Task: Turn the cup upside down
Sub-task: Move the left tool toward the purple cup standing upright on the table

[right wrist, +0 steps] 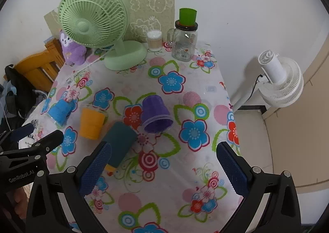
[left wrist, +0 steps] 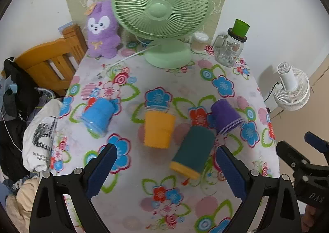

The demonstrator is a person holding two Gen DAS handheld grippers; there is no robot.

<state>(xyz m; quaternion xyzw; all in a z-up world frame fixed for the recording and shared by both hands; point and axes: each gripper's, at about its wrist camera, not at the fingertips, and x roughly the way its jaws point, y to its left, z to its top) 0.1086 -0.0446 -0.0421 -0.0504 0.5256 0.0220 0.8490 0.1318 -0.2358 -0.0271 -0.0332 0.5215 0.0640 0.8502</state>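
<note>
Here, in the left wrist view, the left hand-held gripper hangs over the floral surface with its blue-padded fingers spread wide and nothing between them. Four cups sit ahead of it. The orange cup stands in the middle, slightly blurred, with a clear rim at its far end. Just right of it the dark teal cup lies on its side, its yellow end toward the camera. The purple cup lies tilted further right, close to the teal one, and the blue cup lies tilted well to the left. At the back stand a green fan, a purple plush toy and a glass jar. The right hand-held gripper shows at the right edge.

In the right wrist view, the right hand-held gripper is likewise released, empty over the surface. The teal cup lies beside its left finger, partly hidden by it. The purple cup lies with its open mouth toward the camera. The orange cup and blue cup sit to the left, near the left hand-held gripper.
</note>
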